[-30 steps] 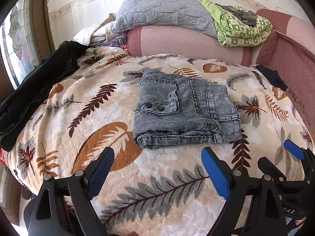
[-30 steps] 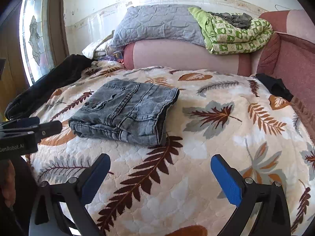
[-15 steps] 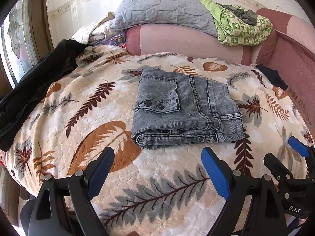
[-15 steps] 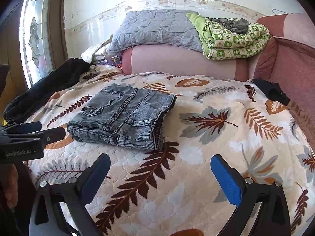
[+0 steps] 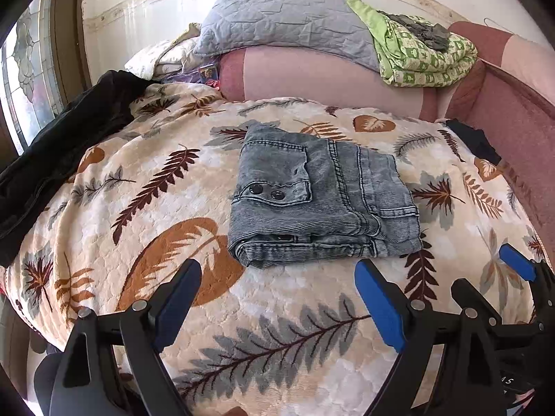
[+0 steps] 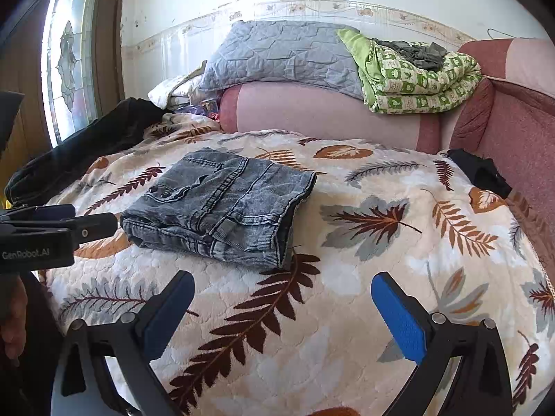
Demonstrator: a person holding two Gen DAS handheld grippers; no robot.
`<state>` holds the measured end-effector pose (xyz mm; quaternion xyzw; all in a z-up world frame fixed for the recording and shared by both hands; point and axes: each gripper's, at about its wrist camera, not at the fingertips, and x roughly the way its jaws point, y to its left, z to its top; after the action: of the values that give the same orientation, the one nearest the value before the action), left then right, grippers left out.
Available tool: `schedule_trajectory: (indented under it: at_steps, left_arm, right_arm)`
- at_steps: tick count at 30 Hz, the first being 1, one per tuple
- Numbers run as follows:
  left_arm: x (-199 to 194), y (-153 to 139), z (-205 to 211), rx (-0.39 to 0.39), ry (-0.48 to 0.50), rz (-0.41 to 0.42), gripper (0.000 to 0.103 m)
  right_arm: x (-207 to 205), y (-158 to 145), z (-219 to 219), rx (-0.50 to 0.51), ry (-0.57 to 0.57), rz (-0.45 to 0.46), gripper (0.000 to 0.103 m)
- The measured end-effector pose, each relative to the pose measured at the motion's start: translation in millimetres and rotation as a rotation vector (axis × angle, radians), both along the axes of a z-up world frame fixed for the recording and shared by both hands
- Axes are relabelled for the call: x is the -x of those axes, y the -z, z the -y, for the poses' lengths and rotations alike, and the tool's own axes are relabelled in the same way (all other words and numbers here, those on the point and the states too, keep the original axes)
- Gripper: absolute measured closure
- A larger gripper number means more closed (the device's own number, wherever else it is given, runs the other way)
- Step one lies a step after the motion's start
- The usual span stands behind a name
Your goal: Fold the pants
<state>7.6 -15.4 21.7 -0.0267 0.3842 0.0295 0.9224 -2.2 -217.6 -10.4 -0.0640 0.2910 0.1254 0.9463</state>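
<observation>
The grey denim pants (image 5: 321, 196) lie folded in a compact rectangle on the leaf-patterned blanket (image 5: 138, 215); they also show in the right wrist view (image 6: 222, 204). My left gripper (image 5: 277, 284) is open and empty, held just short of the pants' near edge. My right gripper (image 6: 282, 298) is open and empty, in front of and to the right of the pants. The right gripper also shows at the right edge of the left wrist view (image 5: 513, 277), and the left gripper at the left edge of the right wrist view (image 6: 59, 228).
A pink sofa back (image 6: 329, 114) carries a grey quilt (image 6: 281, 55) and a green patterned blanket (image 6: 416, 83). A black garment (image 5: 62, 145) lies along the left side. A small black cloth (image 6: 480, 173) lies at the right by the red armrest (image 6: 520, 138).
Both grippers have drawn back slightly and lifted, so the pants sit a little farther off. The pants have not moved. Both grippers stay open.
</observation>
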Motion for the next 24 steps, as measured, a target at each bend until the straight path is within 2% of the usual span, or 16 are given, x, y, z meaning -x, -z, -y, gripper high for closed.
schedule_trajectory:
  at_steps: [11, 24]
  left_arm:
    - [1.9, -10.6, 6.6, 0.006, 0.024, 0.024, 0.013]
    - [-1.4, -6.6, 0.0, 0.039, 0.023, 0.018, 0.013]
  right_arm:
    - [1.1, -2.8, 0.9, -0.006, 0.002, 0.008, 0.0]
    - [1.7, -2.9, 1.2, 0.006, 0.014, 0.021, 0.0]
